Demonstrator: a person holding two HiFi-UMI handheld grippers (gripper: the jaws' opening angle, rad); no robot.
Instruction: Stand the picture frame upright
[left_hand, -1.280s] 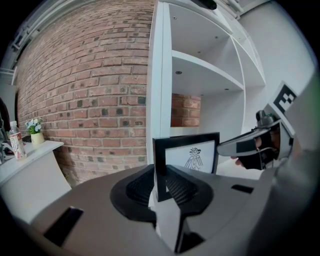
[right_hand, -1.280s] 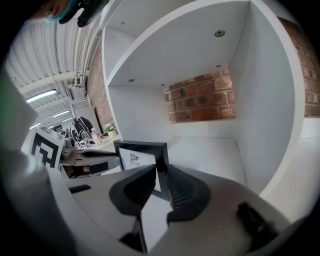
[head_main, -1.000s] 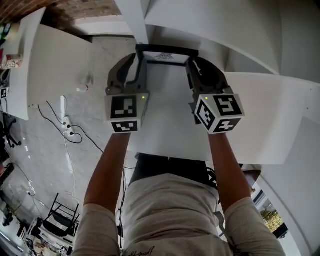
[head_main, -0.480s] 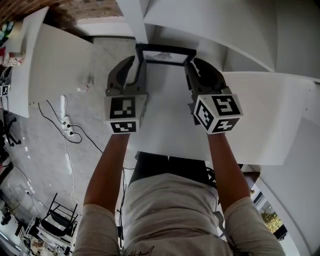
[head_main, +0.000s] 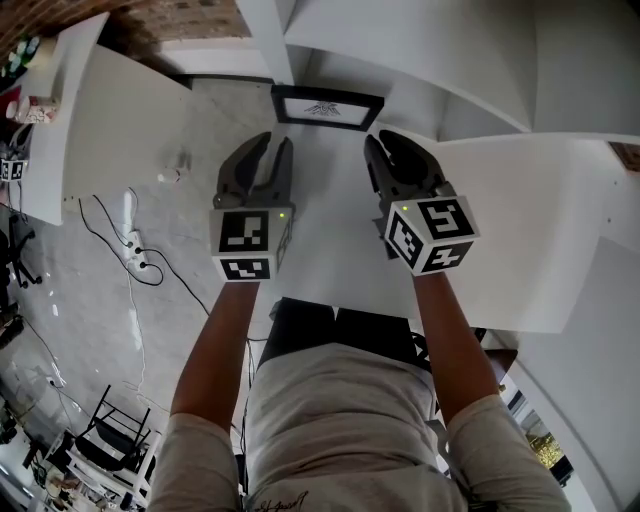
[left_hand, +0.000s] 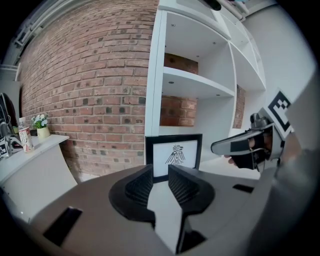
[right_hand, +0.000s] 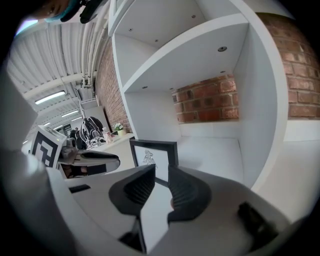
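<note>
Both gripper views lose the picture frame's (left_hand: 174, 155) bottom edge behind their own jaws. Its small dark drawing is perhaps a bird, but it is too small to tell. The frame stands upright on the white shelf (head_main: 330, 230), just ahead of the left gripper (head_main: 272, 142) and right gripper (head_main: 385, 140), touching neither. Each gripper's jaws stand apart with nothing between them. Only the head view shows the gap between grippers and frame. Only the left gripper view shows the brick wall (left_hand: 85, 90).

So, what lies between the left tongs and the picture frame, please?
Only bare white surface between left tongs and picture frame; the left gripper view shows it.
</note>
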